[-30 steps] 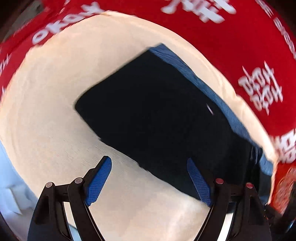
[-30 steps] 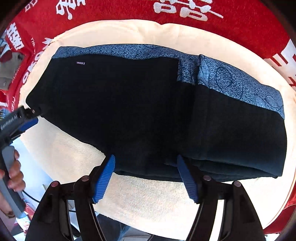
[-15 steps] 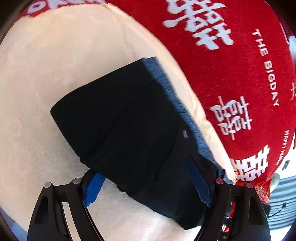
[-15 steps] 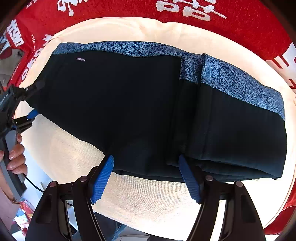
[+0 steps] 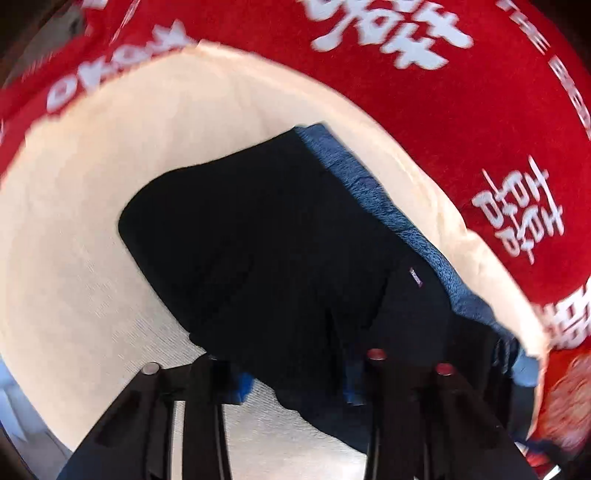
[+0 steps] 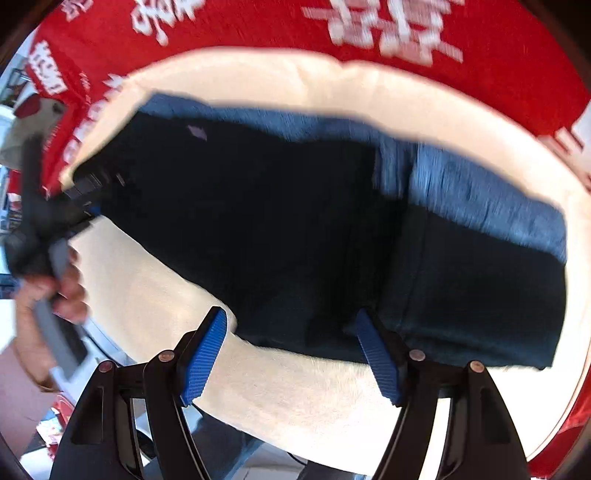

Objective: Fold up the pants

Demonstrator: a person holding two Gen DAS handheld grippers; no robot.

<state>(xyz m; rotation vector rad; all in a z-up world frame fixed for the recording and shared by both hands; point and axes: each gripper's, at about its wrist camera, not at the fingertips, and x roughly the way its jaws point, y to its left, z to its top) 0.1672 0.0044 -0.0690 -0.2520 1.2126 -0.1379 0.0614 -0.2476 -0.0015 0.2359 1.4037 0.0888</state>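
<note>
One pants (image 6: 280, 229), two claws (image 6: 291, 358)

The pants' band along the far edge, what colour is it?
Blue band, on otherwise black pants; clearest in the right wrist view.

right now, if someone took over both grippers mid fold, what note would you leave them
Left hand-held gripper: shut on the near edge of the pants at their left end; dark cloth is bunched between its fingers.
Right hand-held gripper: open, above the near edge of the pants around the middle, gripping nothing.
Pants: lying across the cream mat on the red cloth, blue band along the far edge, right end already doubled over in layers.
Done: a first fold on the right side.
Left: likely carry the gripped left end over and flatten the stack.
</note>
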